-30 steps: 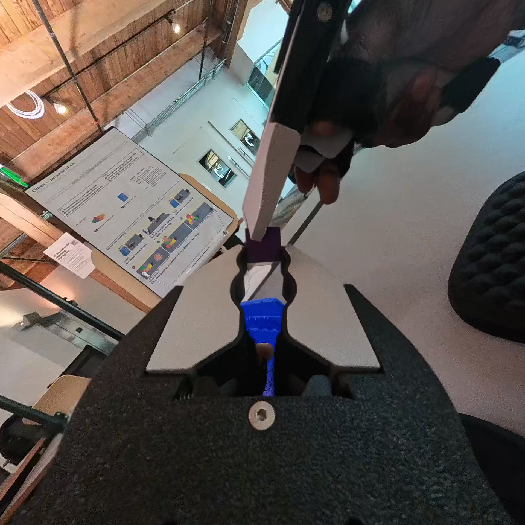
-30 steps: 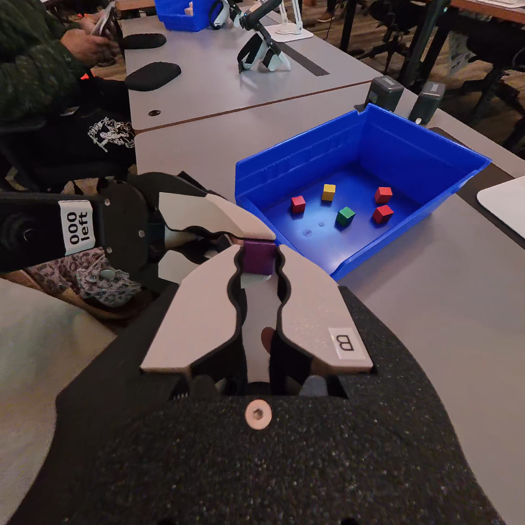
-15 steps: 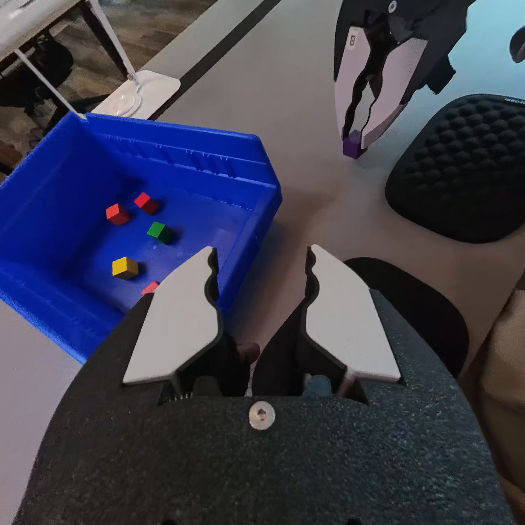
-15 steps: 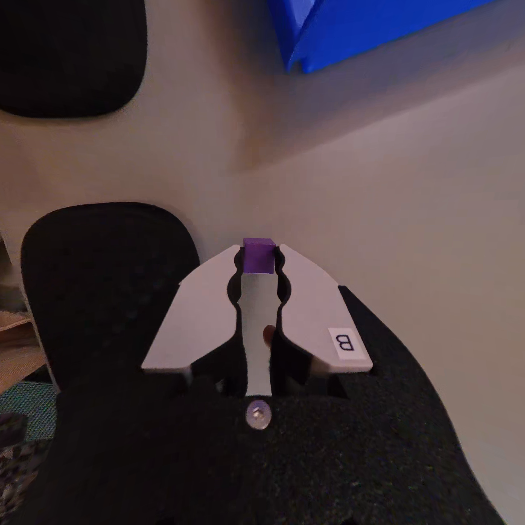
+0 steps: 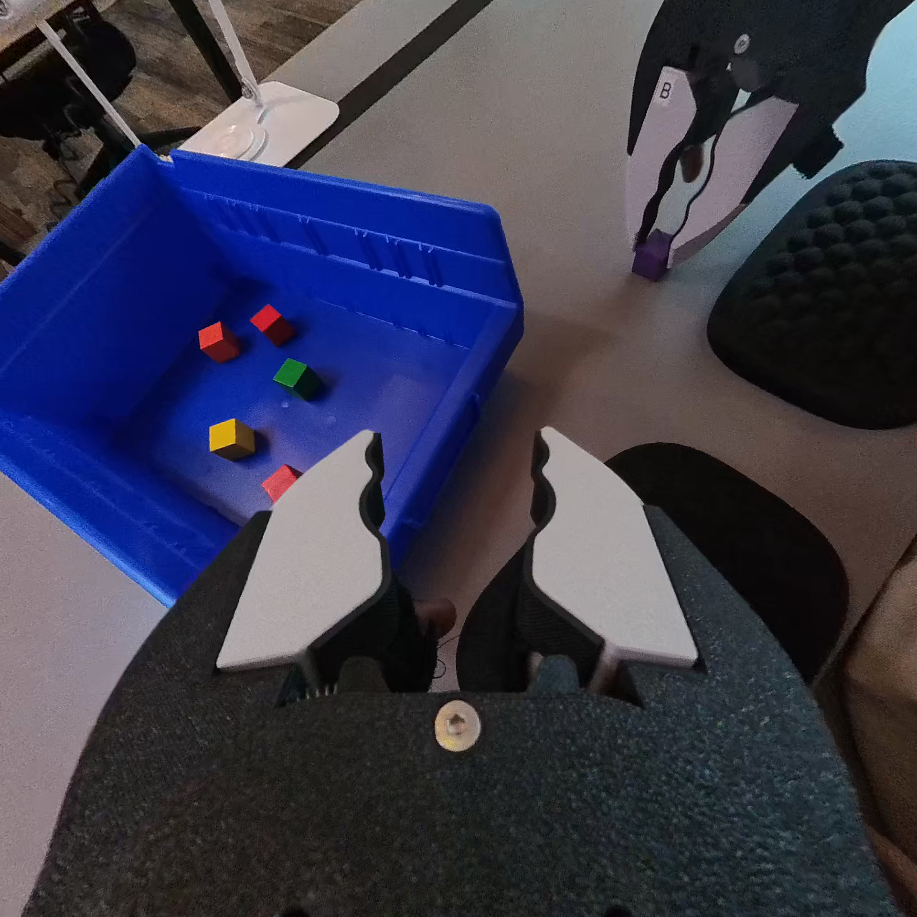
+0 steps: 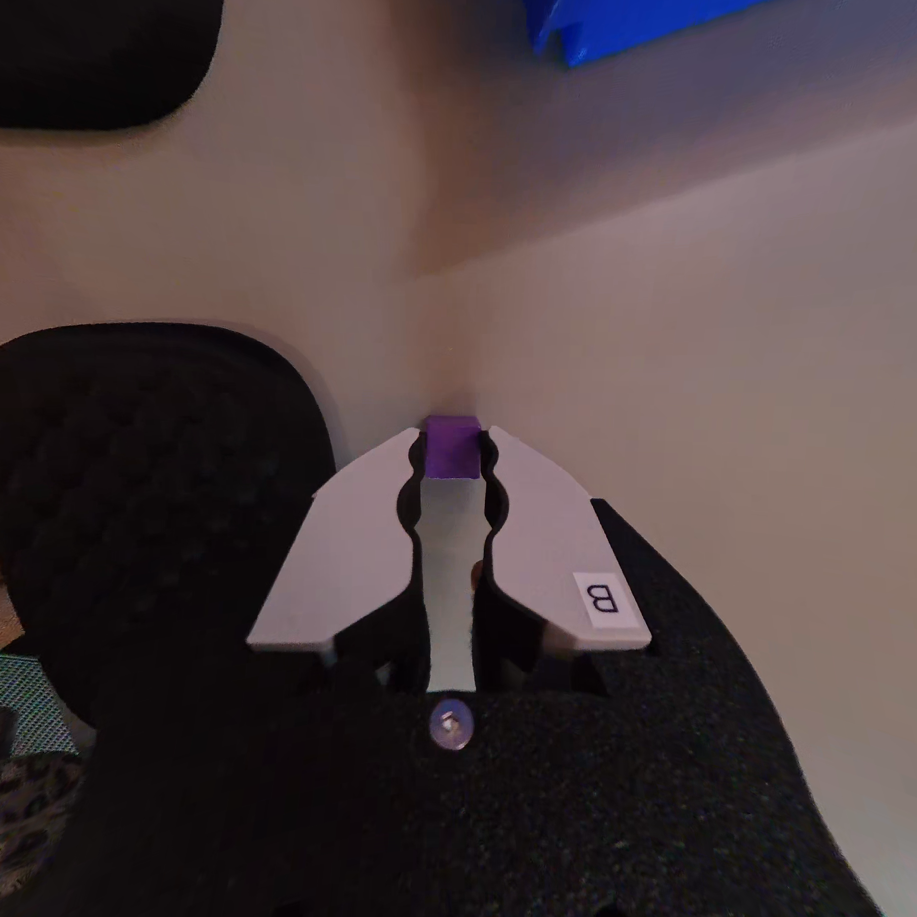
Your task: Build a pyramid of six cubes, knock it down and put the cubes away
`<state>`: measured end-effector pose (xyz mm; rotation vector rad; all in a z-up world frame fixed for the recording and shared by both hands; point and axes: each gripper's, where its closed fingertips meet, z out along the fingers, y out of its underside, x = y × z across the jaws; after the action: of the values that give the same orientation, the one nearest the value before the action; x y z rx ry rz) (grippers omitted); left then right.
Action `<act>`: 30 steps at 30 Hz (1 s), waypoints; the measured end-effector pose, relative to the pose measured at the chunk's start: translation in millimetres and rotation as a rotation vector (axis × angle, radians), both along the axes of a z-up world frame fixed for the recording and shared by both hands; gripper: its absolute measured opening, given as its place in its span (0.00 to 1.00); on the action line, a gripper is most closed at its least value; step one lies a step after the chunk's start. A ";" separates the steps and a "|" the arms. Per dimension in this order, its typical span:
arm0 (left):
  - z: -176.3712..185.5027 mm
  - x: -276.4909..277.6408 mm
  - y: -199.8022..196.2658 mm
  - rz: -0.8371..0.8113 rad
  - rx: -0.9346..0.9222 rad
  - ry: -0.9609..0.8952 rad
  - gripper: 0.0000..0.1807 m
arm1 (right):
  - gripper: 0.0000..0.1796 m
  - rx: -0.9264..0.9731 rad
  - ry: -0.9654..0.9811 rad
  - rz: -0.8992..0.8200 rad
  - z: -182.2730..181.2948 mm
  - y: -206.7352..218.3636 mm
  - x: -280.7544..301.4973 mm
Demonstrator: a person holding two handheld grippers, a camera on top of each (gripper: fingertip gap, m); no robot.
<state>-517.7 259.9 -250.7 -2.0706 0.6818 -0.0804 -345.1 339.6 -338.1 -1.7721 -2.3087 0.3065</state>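
My right gripper (image 6: 454,436) is shut on a purple cube (image 6: 451,454) and holds it down at the grey table top. In the left wrist view the right gripper (image 5: 655,248) stands upright with the purple cube (image 5: 650,260) at its tips, right of the blue bin (image 5: 347,238). My left gripper (image 5: 456,446) is open and empty above the bin's near right corner. In the bin lie a green cube (image 5: 296,378), a yellow cube (image 5: 231,438) and three red cubes (image 5: 218,341); one is half hidden by my left finger.
A textured black pad (image 5: 818,297) lies just right of the purple cube, and a smooth black pad (image 5: 734,546) lies nearer me. Both pads (image 6: 149,496) and the bin's corner (image 6: 645,30) show in the right wrist view. A white lamp base (image 5: 278,119) stands behind the bin. Some 20 cm of space lies between my two pairs of fingers.
A second ago both grippers met at the purple cube. My left gripper has opened and drawn back over the bin's corner. My right gripper has carried the cube down to the table.
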 end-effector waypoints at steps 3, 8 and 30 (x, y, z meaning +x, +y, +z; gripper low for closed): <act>1.0 -4.9 2.5 0.038 -0.026 0.000 0.31 | 0.15 0.009 0.015 -0.007 0.6 1.5 -1.8; 9.4 -42.5 18.7 0.230 -0.102 0.080 0.29 | 0.24 0.012 0.172 -0.057 29.2 -3.7 -10.8; -70.4 -96.1 65.5 0.466 -0.904 0.217 0.18 | 0.26 -0.075 0.644 -0.133 82.1 -31.7 -10.6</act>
<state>-613.9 325.4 -321.0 -3.0953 0.2705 0.1308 -355.7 307.9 -256.0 -1.5440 -1.7353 0.8112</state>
